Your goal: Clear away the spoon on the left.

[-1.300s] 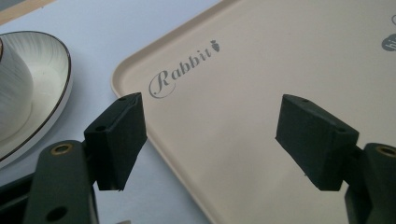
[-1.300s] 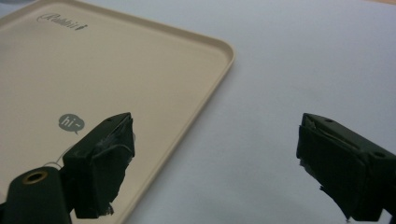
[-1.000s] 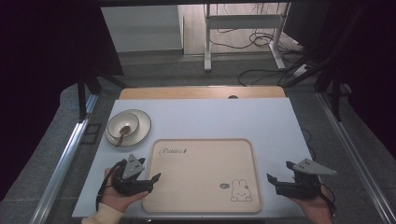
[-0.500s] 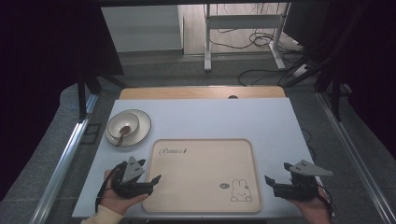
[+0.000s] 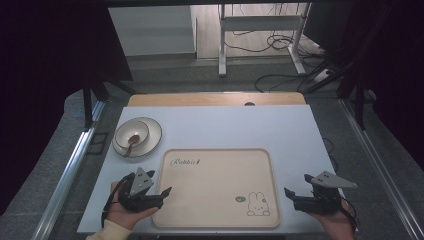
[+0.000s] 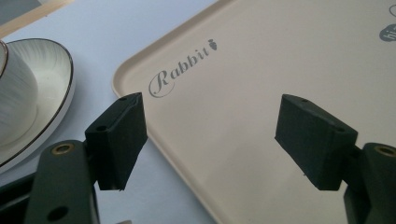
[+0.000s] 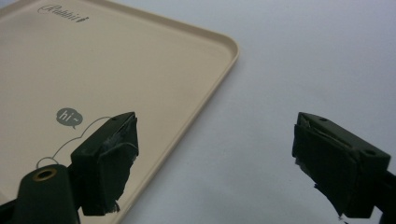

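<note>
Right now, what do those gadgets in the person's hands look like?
Each hand holds a black tool. The left gripper and the right gripper each end in two blocky black jaws with small screw holes and carry a grey three-cornered plate on top. A black cable trails from each. A pale sleeve shows.

The tray (image 5: 216, 175) is beige, printed with grey "Rabbit" script and a rabbit outline. The worktop (image 5: 225, 127) is pale blue-white. The saucer (image 5: 150, 135) is cream with a dark rim.

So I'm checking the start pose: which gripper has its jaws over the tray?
The left gripper: its tips reach over the tray edge. The right gripper stays off it.
</note>
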Demonstrator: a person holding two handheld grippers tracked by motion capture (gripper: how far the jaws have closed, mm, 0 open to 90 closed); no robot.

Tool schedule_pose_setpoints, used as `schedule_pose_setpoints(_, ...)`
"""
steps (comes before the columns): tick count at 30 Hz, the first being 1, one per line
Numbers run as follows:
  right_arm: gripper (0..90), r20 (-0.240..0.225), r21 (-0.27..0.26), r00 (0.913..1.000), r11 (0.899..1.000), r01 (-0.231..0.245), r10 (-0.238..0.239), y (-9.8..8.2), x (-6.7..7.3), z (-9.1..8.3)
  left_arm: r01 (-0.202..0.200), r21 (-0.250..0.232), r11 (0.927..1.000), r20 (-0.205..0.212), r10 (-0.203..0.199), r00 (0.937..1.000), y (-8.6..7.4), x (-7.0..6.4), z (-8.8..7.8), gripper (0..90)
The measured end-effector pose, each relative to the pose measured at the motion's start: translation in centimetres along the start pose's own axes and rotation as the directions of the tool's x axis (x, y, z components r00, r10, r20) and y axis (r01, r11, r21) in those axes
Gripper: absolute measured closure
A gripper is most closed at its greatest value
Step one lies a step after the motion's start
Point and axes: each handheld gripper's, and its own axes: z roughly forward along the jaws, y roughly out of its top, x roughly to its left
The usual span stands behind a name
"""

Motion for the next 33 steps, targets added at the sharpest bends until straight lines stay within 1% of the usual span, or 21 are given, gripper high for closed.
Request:
schedule_pose_setpoints(1,14.8,0.0,0.0,1.0,1.0,0.002,-0.002,0.0,0.0,0.0,-0.005,0.003,1.0,-0.002,0.005,1.0,0.0,0.1,0.0,24.3)
schedule_pose_setpoints(5,14.8,0.0,0.007,1.0,1.0,0.009,-0.009,0.0,-0.1,0.3,0.012,-0.005,0.9999,-0.008,-0.012,0.9999,-0.2,0.2,0.0,24.4)
schedule_pose_setpoints(10,14.8,-0.004,0.007,0.9999,1.0,0.013,-0.013,0.2,0.0,0.5,0.001,-0.001,1.0,-0.013,-0.001,0.9999,-0.4,0.4,-0.3,24.7)
schedule_pose_setpoints(15,14.5,0.003,0.01,0.9997,1.0,0.024,-0.024,0.2,0.0,0.7,0.008,-0.02,0.9998,-0.016,-0.008,0.9998,-0.4,0.4,-0.5,25.0)
schedule_pose_setpoints(19,14.5,0.002,0.012,0.9997,1.0,0.023,-0.023,0.2,0.0,0.8,0.0,-0.026,0.9997,-0.017,-0.001,0.9999,-0.3,0.4,-0.7,25.3)
schedule_pose_setpoints(23,14.5,0.001,0.016,0.9997,1.0,0.026,-0.026,0.2,0.0,0.8,0.001,-0.038,0.9993,-0.019,-0.002,0.9998,0.0,0.6,-0.9,25.3)
schedule_pose_setpoints(24,14.4,0.002,0.02,0.9997,0.999,0.025,-0.025,0.1,0.0,0.9,0.0,-0.048,0.9989,-0.02,-0.001,0.9998,0.2,0.6,-1.0,25.2)
schedule_pose_setpoints(27,14.4,0.003,0.02,0.9997,1.0,0.022,-0.023,0.1,-0.1,0.9,-0.008,-0.049,0.9988,-0.023,0.007,0.9997,0.4,0.7,-1.0,24.7)
schedule_pose_setpoints(29,14.4,-0.006,0.022,1.0,1.0,0.005,-0.005,0.0,-0.2,1.0,-0.007,-0.059,0.9982,-0.027,0.005,0.9996,0.7,0.8,-1.2,24.5)
schedule_pose_setpoints(30,14.4,-0.007,0.022,1.0,1.0,0.007,-0.007,0.0,-0.2,1.1,-0.007,-0.062,0.998,-0.027,0.006,0.9996,0.8,0.9,-1.3,24.4)
schedule_pose_setpoints(31,14.4,-0.007,0.022,0.9999,1.0,0.008,-0.008,0.0,-0.2,1.0,-0.01,-0.068,0.9976,-0.028,0.008,0.9996,1.0,0.8,-1.4,24.4)
schedule_pose_setpoints(33,14.4,-0.004,0.02,1.0,1.0,0.007,-0.007,0.1,-0.2,1.0,-0.027,-0.075,0.9968,-0.019,0.026,0.9995,1.4,0.8,-1.6,24.4)
